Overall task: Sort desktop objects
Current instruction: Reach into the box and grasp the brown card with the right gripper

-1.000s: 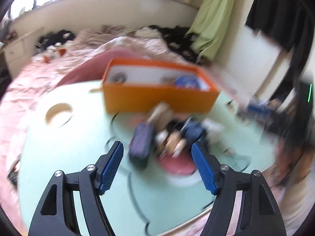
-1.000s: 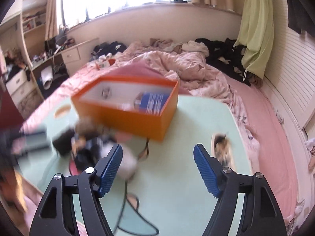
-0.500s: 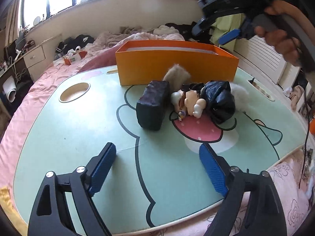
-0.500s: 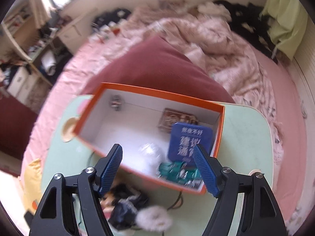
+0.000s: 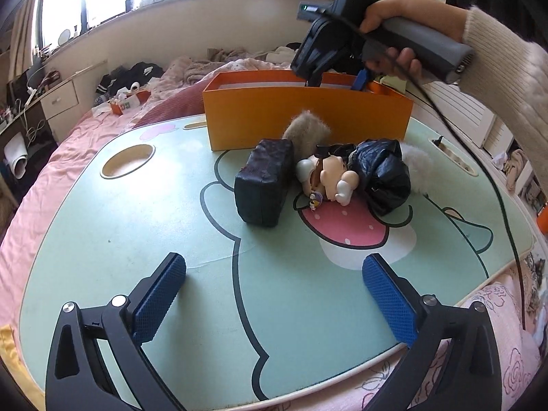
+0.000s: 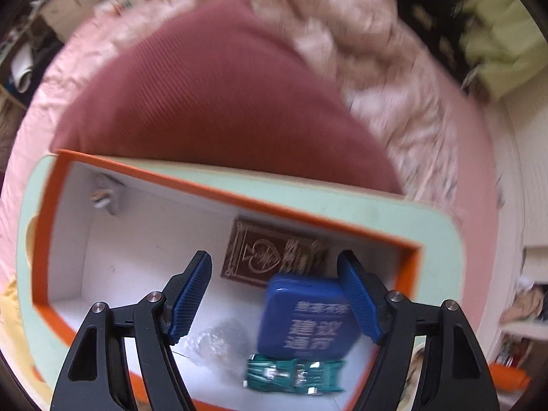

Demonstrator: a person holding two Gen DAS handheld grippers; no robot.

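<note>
I am watching the mint desk carrying the orange box, which is holding a brown card pack, a blue tin, a green packet and a clear wrapper. My right claw is hanging wide apart inside the box, gripping nothing. My left claw is gaping wide over the desk, with the dark pouch, doll and black bag lying just before the box.

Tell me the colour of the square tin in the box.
Blue, with pale lettering on its lid. The tin shows best in the right wrist view, inside the box.
</note>
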